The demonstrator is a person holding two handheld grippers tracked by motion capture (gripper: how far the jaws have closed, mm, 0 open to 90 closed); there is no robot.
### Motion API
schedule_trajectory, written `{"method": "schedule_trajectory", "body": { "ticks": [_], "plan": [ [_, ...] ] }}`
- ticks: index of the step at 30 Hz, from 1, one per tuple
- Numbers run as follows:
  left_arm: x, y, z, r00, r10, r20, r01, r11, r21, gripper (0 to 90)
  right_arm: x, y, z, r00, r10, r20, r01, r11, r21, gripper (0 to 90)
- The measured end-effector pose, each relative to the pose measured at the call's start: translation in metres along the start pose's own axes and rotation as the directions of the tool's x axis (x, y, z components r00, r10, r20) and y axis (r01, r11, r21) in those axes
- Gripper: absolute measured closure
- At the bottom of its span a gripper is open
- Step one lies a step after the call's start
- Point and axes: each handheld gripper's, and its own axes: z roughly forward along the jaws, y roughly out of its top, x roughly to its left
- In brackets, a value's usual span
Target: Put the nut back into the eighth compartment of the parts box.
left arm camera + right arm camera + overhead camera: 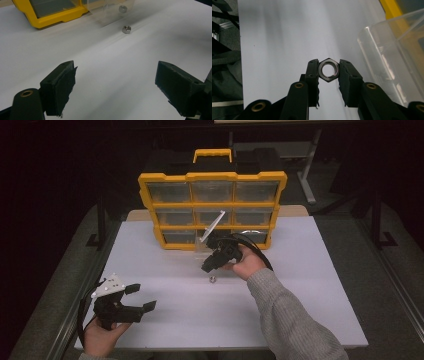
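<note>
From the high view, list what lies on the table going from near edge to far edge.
Left gripper, jaws open, nearest → loose nut on the white table → right gripper in the person's hand → clear drawer pulled out of the organizer → yellow organizer farthest.

Left gripper [141, 297] rests low near the table's front left, jaws spread wide; right gripper [329, 72], held forward at centre, has its jaws clamped
</note>
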Motion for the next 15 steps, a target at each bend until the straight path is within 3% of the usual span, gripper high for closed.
{"method": "schedule_trajectory", "body": {
  "ticks": [15],
  "plan": [
    [0.001,0.0,-0.001,1.0,0.005,-0.001,-0.005,1.0,-0.003,16.1,-0.011,0.017,-0.031,0.9988,0.003,0.049,-0.002,1.0,-0.027,69.1]
  ]
}}
